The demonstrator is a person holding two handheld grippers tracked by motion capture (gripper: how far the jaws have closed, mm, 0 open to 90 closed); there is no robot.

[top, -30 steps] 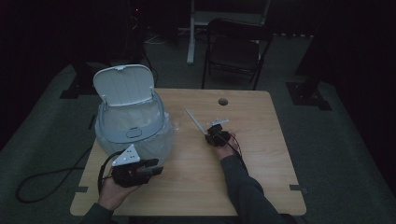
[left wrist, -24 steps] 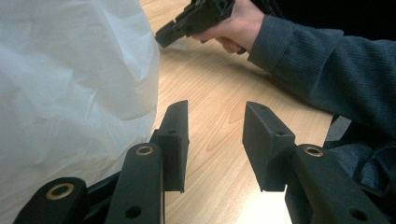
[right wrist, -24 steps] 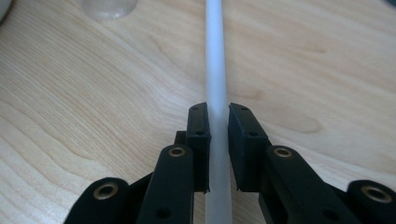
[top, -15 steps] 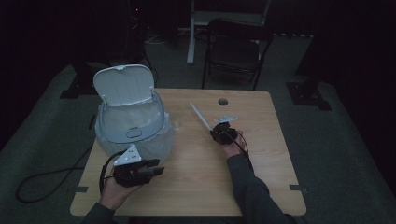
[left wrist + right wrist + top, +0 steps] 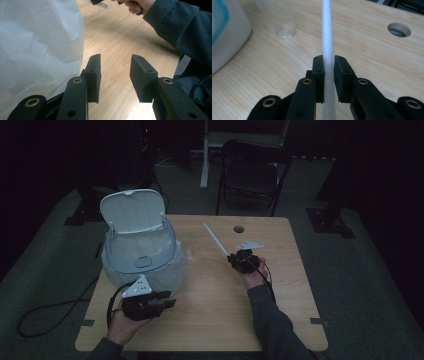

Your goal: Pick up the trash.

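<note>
A thin white stick (image 5: pixel 215 238) slants up and to the left from my right gripper (image 5: pixel 234 258) over the middle of the table; in the right gripper view the white stick (image 5: pixel 327 37) runs straight up between the pads, which are shut on it. A white bin (image 5: pixel 142 255) with its lid raised and a white bag liner stands at the table's left. Just in front of it my left gripper (image 5: pixel 167 304) rests open near the front edge, its jaws (image 5: pixel 115 75) apart over bare wood beside the white liner (image 5: pixel 37 45).
A small clear cup (image 5: pixel 283 22) stands beside the bin. The wooden table (image 5: pixel 210 320) has a round cable hole (image 5: pixel 238 228) at its back. A black chair (image 5: pixel 250 175) stands behind the table. A cable (image 5: pixel 55 315) trails off the left side.
My right gripper has risen and moved a little toward the back right with the stick, which now tilts more steeply. The left gripper has kept still.
</note>
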